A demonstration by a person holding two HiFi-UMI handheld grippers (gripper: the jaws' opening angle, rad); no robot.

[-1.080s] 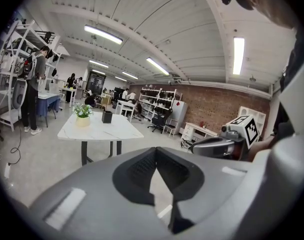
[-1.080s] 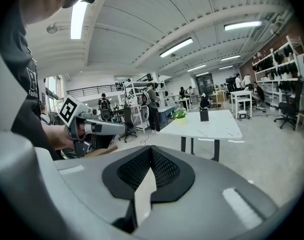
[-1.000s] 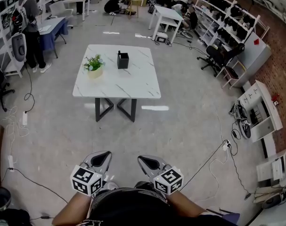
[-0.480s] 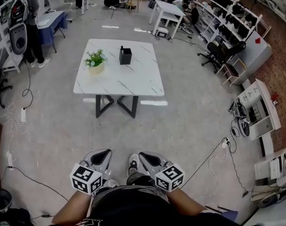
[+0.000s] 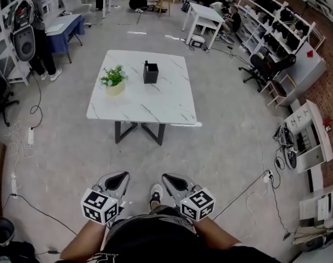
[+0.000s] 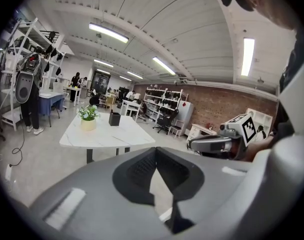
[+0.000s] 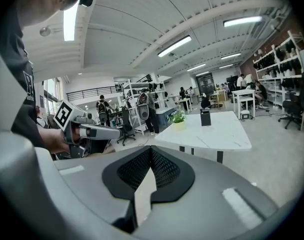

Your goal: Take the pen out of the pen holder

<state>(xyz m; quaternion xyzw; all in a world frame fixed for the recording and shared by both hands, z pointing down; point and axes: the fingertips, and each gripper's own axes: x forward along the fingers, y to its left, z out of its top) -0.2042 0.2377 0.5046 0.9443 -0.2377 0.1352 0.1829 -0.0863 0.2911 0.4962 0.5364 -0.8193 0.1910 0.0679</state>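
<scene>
Both tools, the left gripper and right gripper, ride low by the body, jaws together on nothing, probably because the desk is well ahead. On it the black pen holder stands near a potted plant; its pen is too small to make out.

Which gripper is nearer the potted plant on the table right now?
Left. The left gripper is far short of the potted plant, roughly in line with it; the right gripper is equally far back but offset to the right.
</scene>
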